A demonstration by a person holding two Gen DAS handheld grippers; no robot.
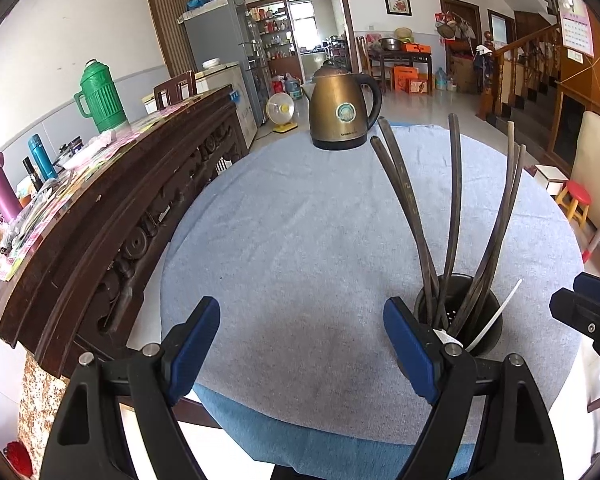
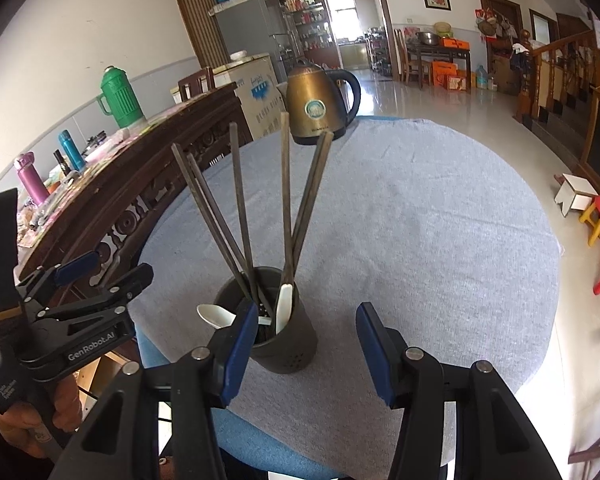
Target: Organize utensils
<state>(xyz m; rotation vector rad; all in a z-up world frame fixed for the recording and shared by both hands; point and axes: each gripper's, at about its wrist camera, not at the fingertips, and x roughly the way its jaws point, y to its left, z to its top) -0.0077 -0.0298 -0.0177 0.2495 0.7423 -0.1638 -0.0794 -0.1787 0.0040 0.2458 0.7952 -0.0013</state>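
I have both grippers over the near edge of a round table covered with a grey-blue cloth [image 1: 284, 240]. My left gripper [image 1: 302, 340] stands wide, blue pads well apart, nothing but bare cloth between them. The black holder [image 1: 488, 332] sits just beyond and to the right of its right finger, which hides part of the holder's near rim. Five dark chopsticks [image 1: 454, 200] stand in the holder and fan outward, leaning away from me; a white spoon handle [image 1: 500, 312] slants out over the rim toward the right. My right gripper [image 2: 306, 350] is about half open and holds nothing. In the right wrist view the holder [image 2: 288, 344] is just ahead of its left finger, set toward that side rather than centred in the gap; the pad overlaps the holder's left wall in this view, and I cannot tell whether they touch. Here one white spoon [image 2: 283, 308] stands upright inside the holder, and a second white spoon [image 2: 216, 316] pokes out to the left of the rim, bowl outward. The chopsticks [image 2: 240, 216] rise well above both pads. The left gripper [image 2: 100, 276] shows at the left edge of this view, gripped by a hand [image 2: 32, 416], level with the holder and apart from it. Far ahead of both grippers, at the opposite edge of the table, stands a brass-coloured kettle [image 1: 342, 112]. A dark carved sideboard [image 1: 112, 208] runs along to the left of the left gripper.
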